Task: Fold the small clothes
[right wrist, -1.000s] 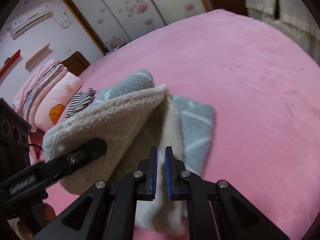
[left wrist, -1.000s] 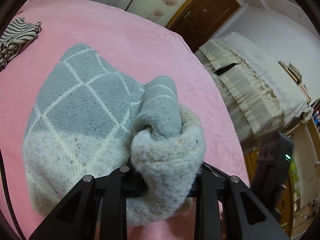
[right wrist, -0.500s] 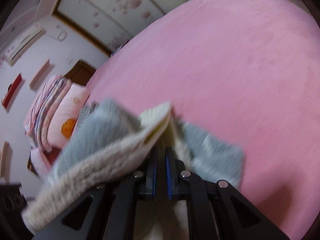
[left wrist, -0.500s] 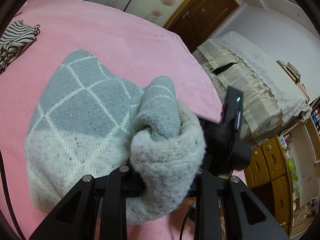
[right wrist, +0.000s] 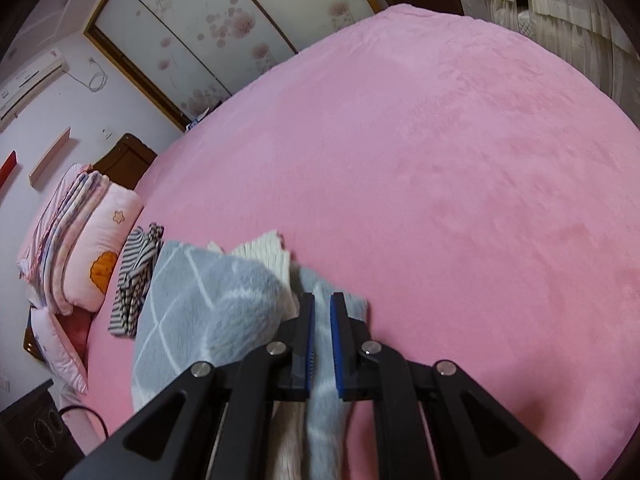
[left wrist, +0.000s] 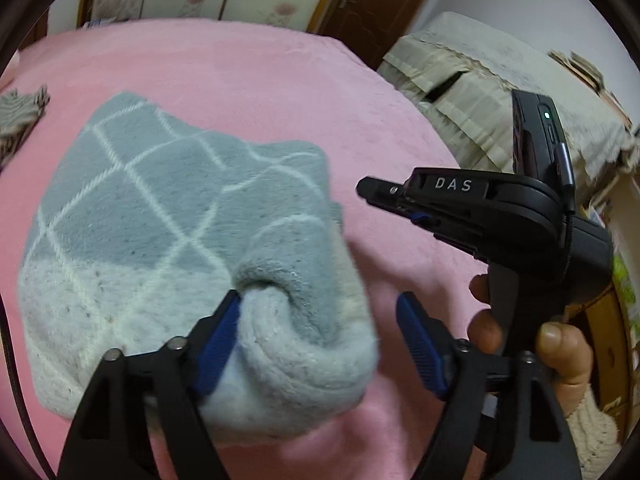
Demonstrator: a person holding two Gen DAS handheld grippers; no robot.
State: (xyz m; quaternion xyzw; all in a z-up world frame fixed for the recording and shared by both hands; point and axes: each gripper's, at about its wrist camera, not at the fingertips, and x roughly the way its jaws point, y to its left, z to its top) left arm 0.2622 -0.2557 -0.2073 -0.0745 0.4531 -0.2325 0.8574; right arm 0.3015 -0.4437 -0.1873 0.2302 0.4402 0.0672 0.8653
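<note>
A small grey and cream knit sweater (left wrist: pixel 160 220) with a white diamond pattern lies folded on the pink bed (left wrist: pixel 248 80). My left gripper (left wrist: pixel 320 316) is open; its left pad (left wrist: pixel 218 344) touches the rolled sleeve cuff (left wrist: pixel 304 340), which lies loose between the fingers. My right gripper (right wrist: pixel 322 340) is nearly shut, with a strip of the sweater (right wrist: pixel 324 412) between its blue pads. In the left wrist view the right gripper (left wrist: pixel 370 190) hovers just right of the sweater. The sweater's bulk (right wrist: pixel 200 308) lies to the left in the right wrist view.
A striped garment (right wrist: pixel 136 280) lies beyond the sweater near pink pillows (right wrist: pixel 96 252) and folded bedding. The pink bedspread (right wrist: pixel 460 160) stretches far to the right. A cream-draped piece of furniture (left wrist: pixel 500 92) and wooden drawers stand beside the bed. Wardrobe doors (right wrist: pixel 224 28) are behind.
My left gripper has opened and let the sleeve cuff drop onto the sweater. My right gripper has swung across to the sweater's right side and lowered.
</note>
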